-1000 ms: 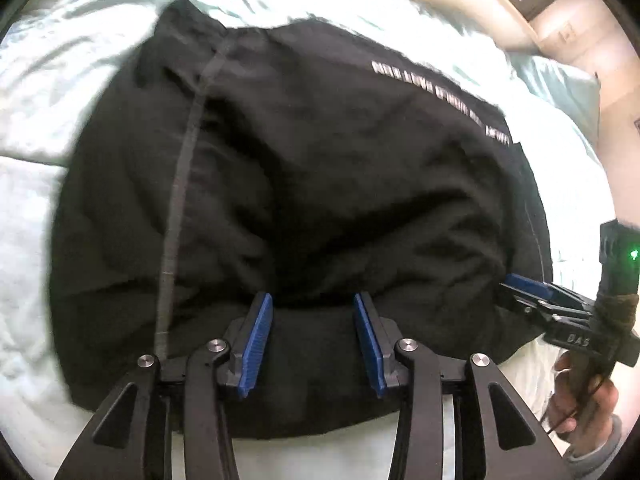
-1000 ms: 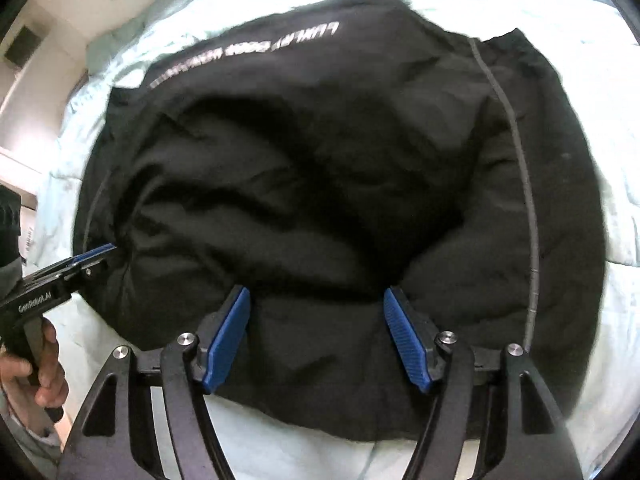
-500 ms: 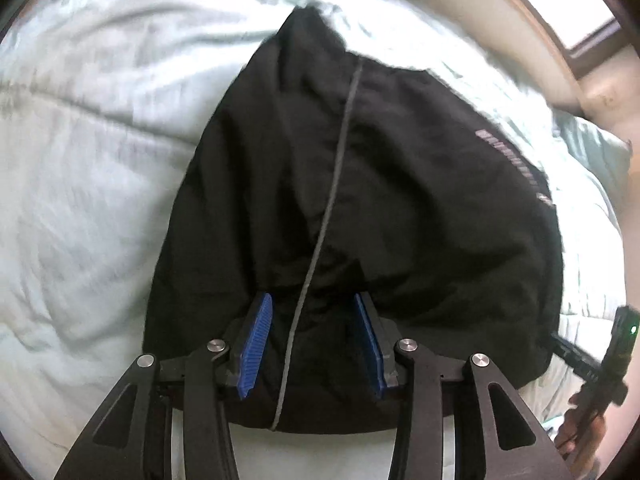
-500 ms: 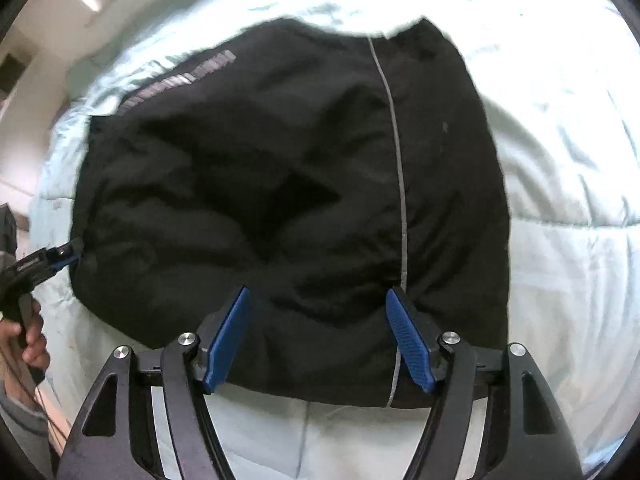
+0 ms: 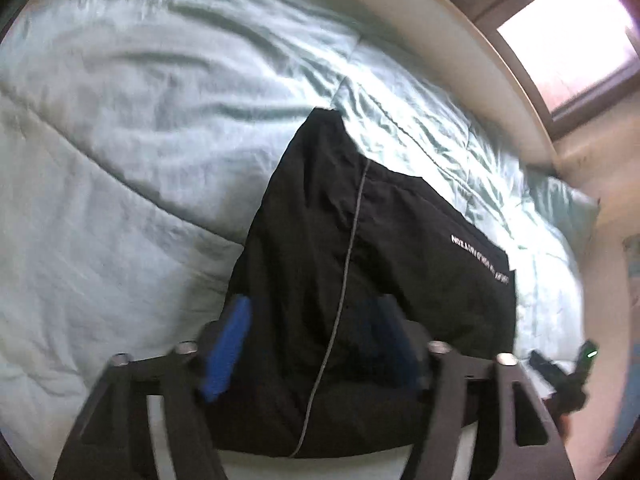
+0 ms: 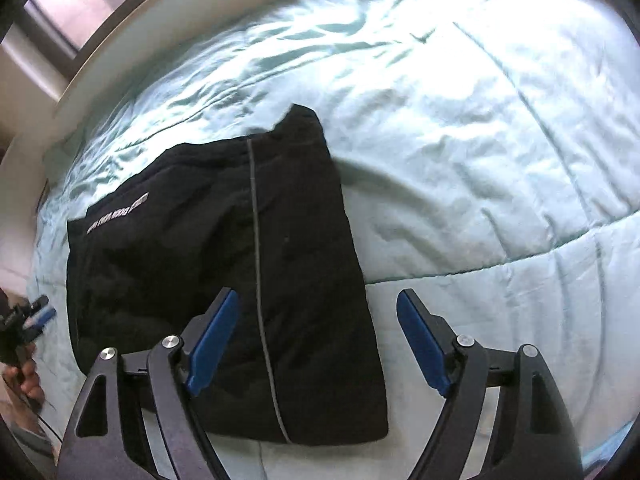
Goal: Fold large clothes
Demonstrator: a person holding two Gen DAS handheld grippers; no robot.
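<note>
On the pale green quilt (image 6: 460,128) of a bed, your folded black garment (image 6: 208,264) lies flat, a thin grey stripe (image 6: 256,248) running down it and a line of small white lettering (image 6: 118,214) near its far left edge. From left to right in the right wrist view: your left gripper (image 6: 38,314) shows at the garment's left edge, held in a hand (image 6: 28,384); its own view shows the blue pads (image 5: 226,348) blurred, spreading apart over the cloth without pinching it. Your right gripper (image 6: 318,344) hangs above the garment's near right corner, jaws opening, one pad over the cloth and one over the quilt, gripping nothing. A window (image 5: 568,36) glows beyond the bed.
</note>
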